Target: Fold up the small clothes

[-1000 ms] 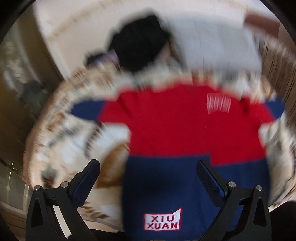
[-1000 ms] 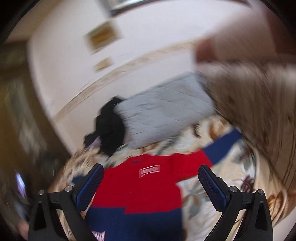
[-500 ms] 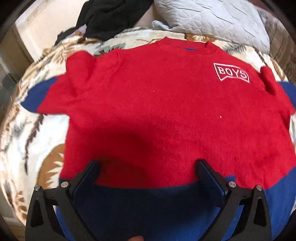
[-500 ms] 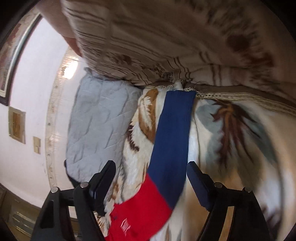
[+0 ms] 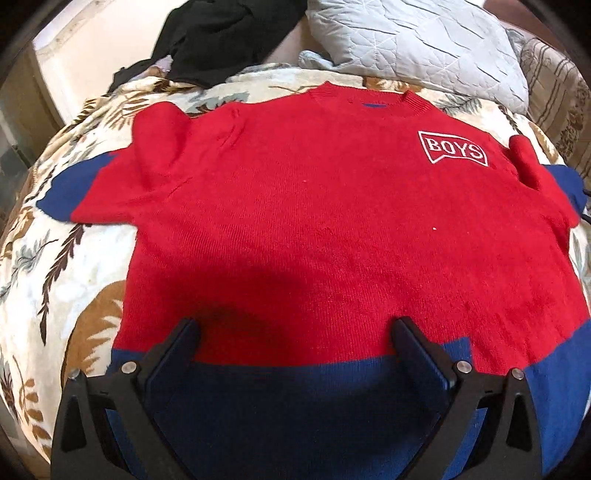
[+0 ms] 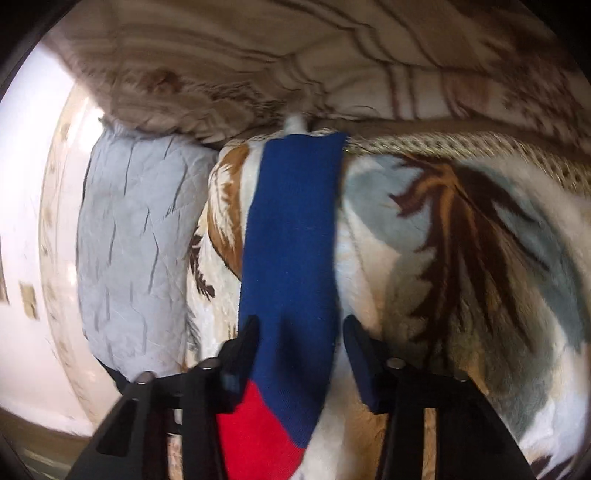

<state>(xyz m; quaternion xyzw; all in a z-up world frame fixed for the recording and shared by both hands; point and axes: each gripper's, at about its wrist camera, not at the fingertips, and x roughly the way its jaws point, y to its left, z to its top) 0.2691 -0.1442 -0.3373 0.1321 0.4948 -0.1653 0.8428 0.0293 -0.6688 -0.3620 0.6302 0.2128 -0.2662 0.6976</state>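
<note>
Since half a second ago, right gripper (image 6: 299, 332) has narrowed its jaws and come closer along the sleeve (image 6: 291, 236), which now fills more of its view; the left view has hardly changed. Left gripper (image 5: 295, 332), nearest its camera, hangs over the lower body of the sweater (image 5: 314, 229), jaws wide apart and gripping nothing, with the seam between red chest and blue hem running between the fingers. Sweater lies flat and face up on the floral blanket (image 5: 66, 288), both sleeves spread outward, neckline at the far edge and a white "BOYS" patch (image 5: 453, 149) on the chest. Right gripper straddles the blue part of one sleeve near its red-blue seam, jaws at a moderate gap on either side of the cloth; whether the fingers touch it cannot be told. Sleeve runs straight away from the camera, its cuff reaching a corded edge (image 6: 461, 147). Beyond the blanket lie a grey quilted pillow (image 5: 413, 44), black clothing (image 5: 221, 33) to its left, and a beige patterned cover (image 6: 332, 55).
</note>
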